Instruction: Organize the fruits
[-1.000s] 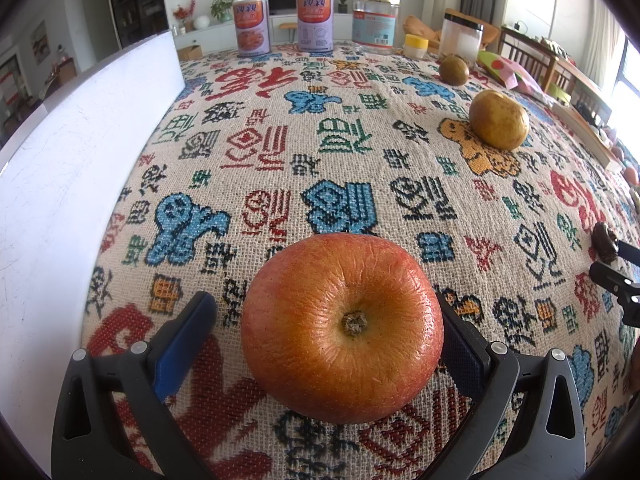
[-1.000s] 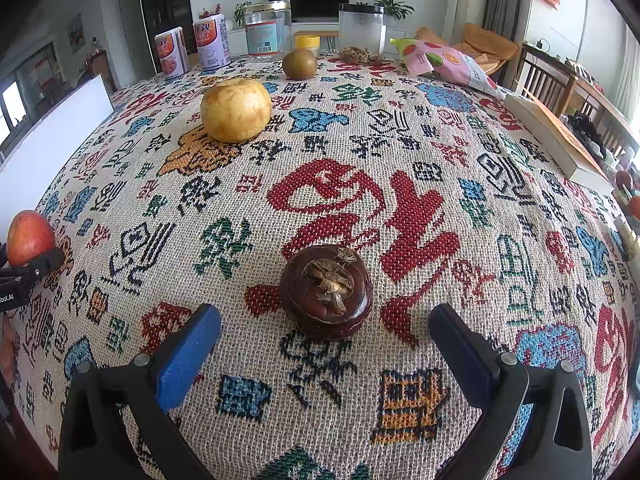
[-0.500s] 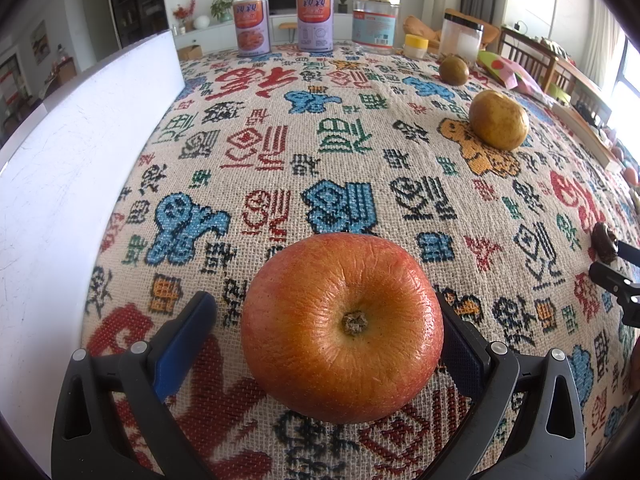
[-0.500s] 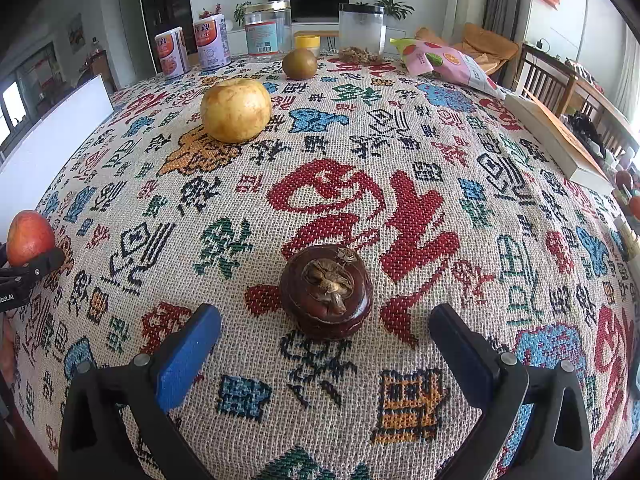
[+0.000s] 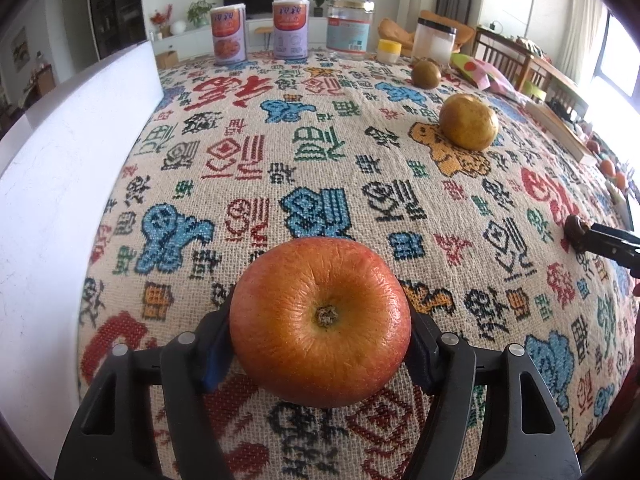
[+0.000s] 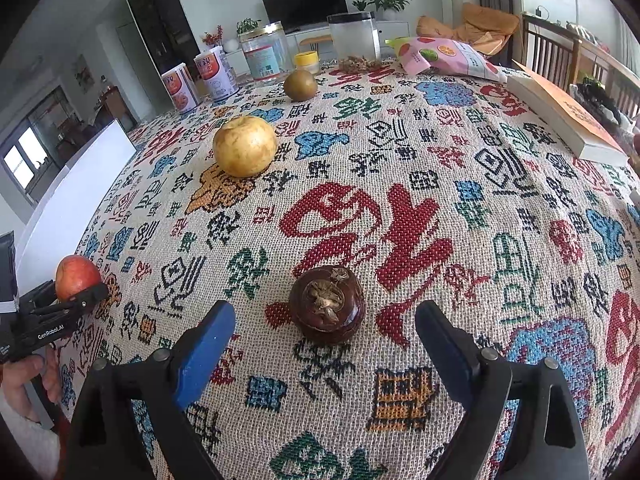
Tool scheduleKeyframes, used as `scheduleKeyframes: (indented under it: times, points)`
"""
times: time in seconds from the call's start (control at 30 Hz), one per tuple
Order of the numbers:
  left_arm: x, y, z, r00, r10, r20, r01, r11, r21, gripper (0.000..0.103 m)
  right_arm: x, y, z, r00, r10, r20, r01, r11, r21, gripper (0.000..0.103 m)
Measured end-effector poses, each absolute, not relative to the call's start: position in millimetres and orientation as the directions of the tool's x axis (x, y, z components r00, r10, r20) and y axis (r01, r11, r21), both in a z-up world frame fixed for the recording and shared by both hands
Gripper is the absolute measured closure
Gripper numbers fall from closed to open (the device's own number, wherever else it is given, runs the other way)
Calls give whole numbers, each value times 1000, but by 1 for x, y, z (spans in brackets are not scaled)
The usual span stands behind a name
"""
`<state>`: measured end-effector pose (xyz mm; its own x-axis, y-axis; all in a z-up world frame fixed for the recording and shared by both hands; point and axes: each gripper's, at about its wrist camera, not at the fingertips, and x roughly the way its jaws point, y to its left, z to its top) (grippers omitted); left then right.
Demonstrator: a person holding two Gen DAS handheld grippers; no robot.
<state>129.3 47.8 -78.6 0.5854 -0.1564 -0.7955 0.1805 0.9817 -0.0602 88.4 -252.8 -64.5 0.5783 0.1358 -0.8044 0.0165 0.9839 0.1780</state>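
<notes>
the left tongs (image 5: 320,344) have just been closing and now seem clenched on the apple (image 5: 320,332) resting on the surface (image 5: 320,160), while the right tongs (image 6: 324,336), also just narrowing, stay released around the mangosteen (image 6: 327,305), ready to lift both.

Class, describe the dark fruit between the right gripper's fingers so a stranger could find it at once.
Start at the patterned tablecloth and find its big red woven character. Just below it sits the dark fruit, between the right gripper's open fingers, untouched. It alone is small, glossy brown-purple, with a dried cap on top.
</notes>
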Motion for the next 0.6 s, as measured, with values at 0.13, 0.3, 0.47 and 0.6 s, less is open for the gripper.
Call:
scheduleKeyframes:
  times: [0.13, 0.3, 0.47, 0.6]
  points:
    - [122, 53, -73, 581, -195, -790, 182, 977, -108, 32, 99, -227, -67, 518, 82, -852, -42, 997, 71, 30]
    - [101, 65, -42, 593, -250, -765, 180, 968, -177, 32, 99, -231, -72, 504, 42, -863, 23, 998, 62, 63]
    - [71, 98, 27, 647, -361, -671, 175, 928, -330, 32, 87, -207, -38, 561, 152, -813, -36, 986, 160, 63]
    - [50, 142, 86, 743, -304, -596, 135, 941, -311, 32, 94, -140, 7, 580, 314, -752, -209, 949, 235, 63]
